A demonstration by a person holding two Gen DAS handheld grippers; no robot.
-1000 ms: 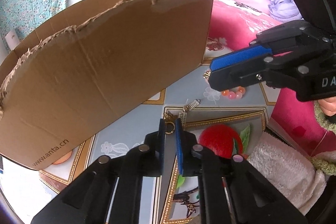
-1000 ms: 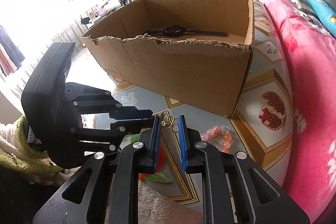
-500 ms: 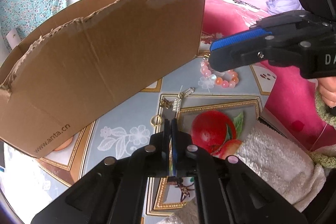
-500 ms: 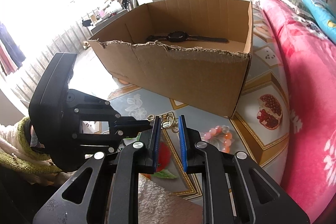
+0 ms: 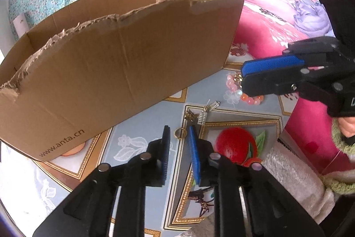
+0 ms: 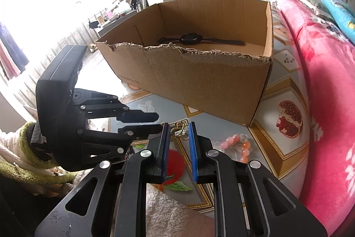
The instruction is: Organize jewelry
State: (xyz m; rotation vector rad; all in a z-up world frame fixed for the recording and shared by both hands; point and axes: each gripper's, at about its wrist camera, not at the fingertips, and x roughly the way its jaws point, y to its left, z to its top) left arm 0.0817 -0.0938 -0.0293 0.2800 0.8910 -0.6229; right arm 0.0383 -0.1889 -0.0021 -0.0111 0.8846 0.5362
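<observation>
- On the patterned mat in the left wrist view, most of the job looks undone — a gold ring lies on the bare mat just ahead of the left gripper, with a small gold charm and a silver clasp piece close beyond it, and a pink bead bracelet farther off, near the box's right corner.
- The cardboard box stands along the mat's far side; its inside is hidden from here.
- The left gripper's jaws have just been opening and now stand a narrow gap apart. The ring shows in that gap, lying on the mat, with neither pad pressing on it.
- The right gripper hangs over the bracelet, apparently not touching it.
- In the right wrist view, inside the box, one black watch lies on the floor by the far wall — the only piece visibly put away.
- The right gripper is slightly open and holds nothing; the charm cluster shows through its gap on the mat, the bracelet to its right.
- The left gripper sits just beside it, jaws a little apart.
</observation>
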